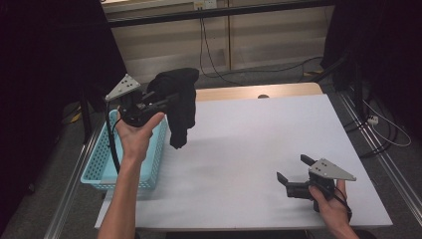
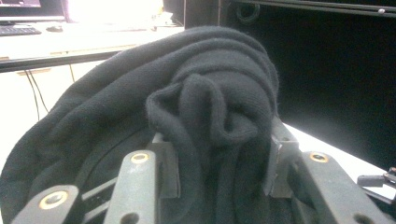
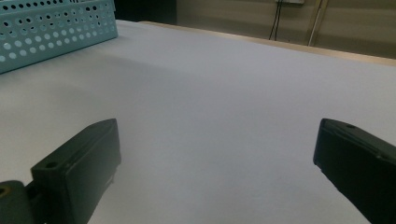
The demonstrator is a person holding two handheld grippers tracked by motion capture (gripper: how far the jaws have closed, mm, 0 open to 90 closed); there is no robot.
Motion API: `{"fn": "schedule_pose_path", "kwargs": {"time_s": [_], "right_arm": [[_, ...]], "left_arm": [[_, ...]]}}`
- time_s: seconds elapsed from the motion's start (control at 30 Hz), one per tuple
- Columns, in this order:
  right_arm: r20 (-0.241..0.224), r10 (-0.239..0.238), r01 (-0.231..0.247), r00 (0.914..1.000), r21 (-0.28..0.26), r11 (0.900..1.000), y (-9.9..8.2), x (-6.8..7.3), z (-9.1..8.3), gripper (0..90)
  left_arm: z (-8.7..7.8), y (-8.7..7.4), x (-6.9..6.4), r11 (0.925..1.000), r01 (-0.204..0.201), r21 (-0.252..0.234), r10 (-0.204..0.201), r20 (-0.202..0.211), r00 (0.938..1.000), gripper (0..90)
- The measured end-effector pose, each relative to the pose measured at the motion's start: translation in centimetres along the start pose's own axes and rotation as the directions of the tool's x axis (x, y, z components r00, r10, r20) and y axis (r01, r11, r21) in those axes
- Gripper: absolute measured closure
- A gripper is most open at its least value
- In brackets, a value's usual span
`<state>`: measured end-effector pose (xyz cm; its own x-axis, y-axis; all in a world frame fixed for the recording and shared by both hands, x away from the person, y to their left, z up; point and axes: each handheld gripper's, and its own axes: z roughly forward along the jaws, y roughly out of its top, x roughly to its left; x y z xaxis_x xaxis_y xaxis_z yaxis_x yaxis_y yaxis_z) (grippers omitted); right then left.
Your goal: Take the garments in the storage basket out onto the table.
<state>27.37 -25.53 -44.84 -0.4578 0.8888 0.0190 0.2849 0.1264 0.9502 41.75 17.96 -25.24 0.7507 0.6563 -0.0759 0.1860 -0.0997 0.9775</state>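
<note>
A black cloth hangs in the air over the table's left part, next to the basket, bunched at the top and trailing down. My left gripper is shut on it, held up by a hand with the jaws pointing right. In the left gripper view the black cloth is pinched in a thick fold between the pads of my left gripper. My right gripper rests low near the table's front right, open, with nothing between its jaws. The right gripper view shows my right gripper with its jaws wide apart over bare white table.
A light blue perforated basket stands at the table's left edge, below the left hand; its wall appears far off in the right gripper view. The white table has a wooden strip at the back. Cables lie on the floor beyond.
</note>
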Motion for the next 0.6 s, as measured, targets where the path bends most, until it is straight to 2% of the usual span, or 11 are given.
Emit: {"fn": "schedule_pose_path", "kwargs": {"time_s": [0.3, 0.4, 0.6], "right_arm": [[-0.004, -0.002, 0.002, 1.0, 0.001, 1.0, 0.0, 0.0, 0.0, 0.8], [-0.005, -0.001, 0.001, 1.0, 0.0, 1.0, 0.0, 0.0, 0.0, 0.8], [-0.008, -0.002, 0.002, 1.0, 0.001, 1.0, 0.0, 0.0, 0.0, 0.8]], "left_arm": [[1.7, 0.0, -1.1, 1.0, -0.004, 0.009, 0.003, 0.034, 0.9994, 57.6], [3.3, -0.5, -1.8, 0.9988, -0.012, 0.047, 0.011, 0.039, 0.9992, 57.6], [4.8, -0.9, -2.5, 0.9981, -0.004, 0.062, 0.0, 0.063, 0.998, 57.6]]}}
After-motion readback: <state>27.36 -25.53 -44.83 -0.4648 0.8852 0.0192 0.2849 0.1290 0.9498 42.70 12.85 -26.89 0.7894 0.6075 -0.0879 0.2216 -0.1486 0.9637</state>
